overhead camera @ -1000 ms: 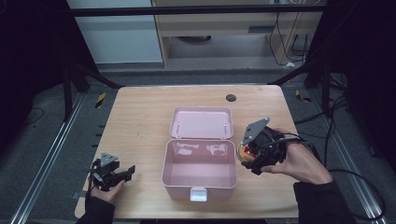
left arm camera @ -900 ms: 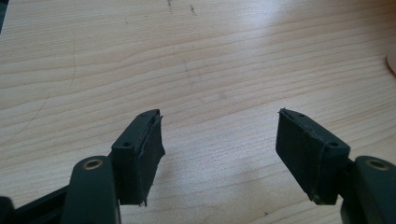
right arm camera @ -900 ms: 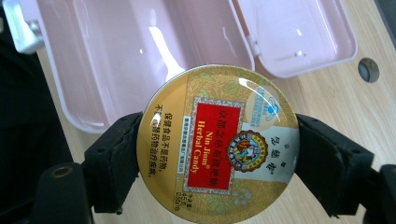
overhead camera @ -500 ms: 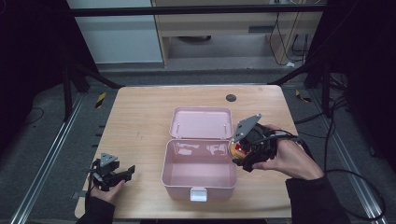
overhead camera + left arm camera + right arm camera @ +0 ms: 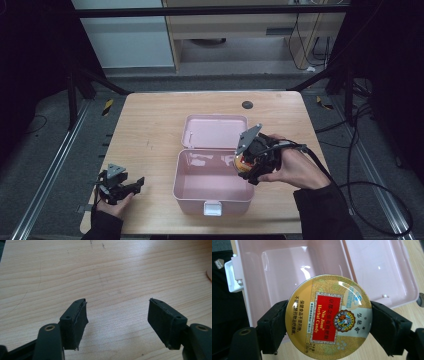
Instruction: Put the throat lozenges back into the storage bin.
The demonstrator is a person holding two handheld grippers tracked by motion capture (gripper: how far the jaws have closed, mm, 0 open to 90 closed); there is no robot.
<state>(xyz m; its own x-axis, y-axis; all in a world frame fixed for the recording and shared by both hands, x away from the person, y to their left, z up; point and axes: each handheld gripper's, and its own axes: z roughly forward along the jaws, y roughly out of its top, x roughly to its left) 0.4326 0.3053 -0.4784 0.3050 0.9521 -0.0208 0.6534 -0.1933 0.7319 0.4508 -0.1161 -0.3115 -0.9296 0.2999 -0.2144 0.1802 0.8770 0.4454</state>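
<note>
Our right gripper (image 5: 329, 322) clamps the round candy tin (image 5: 329, 317) by its rim, over the right edge of the open pink box (image 5: 210, 187) at mid-table. Our left gripper (image 5: 117, 322) rests wide apart, empty, on the table (image 5: 150, 130) at the near left.

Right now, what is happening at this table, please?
A person works with two handheld grippers. The right gripper is shut on a round gold candy tin and holds it over the right edge of the open pink box, whose inside looks bare. The left gripper rests open over the wooden table near its front left corner, holding nothing.
</note>
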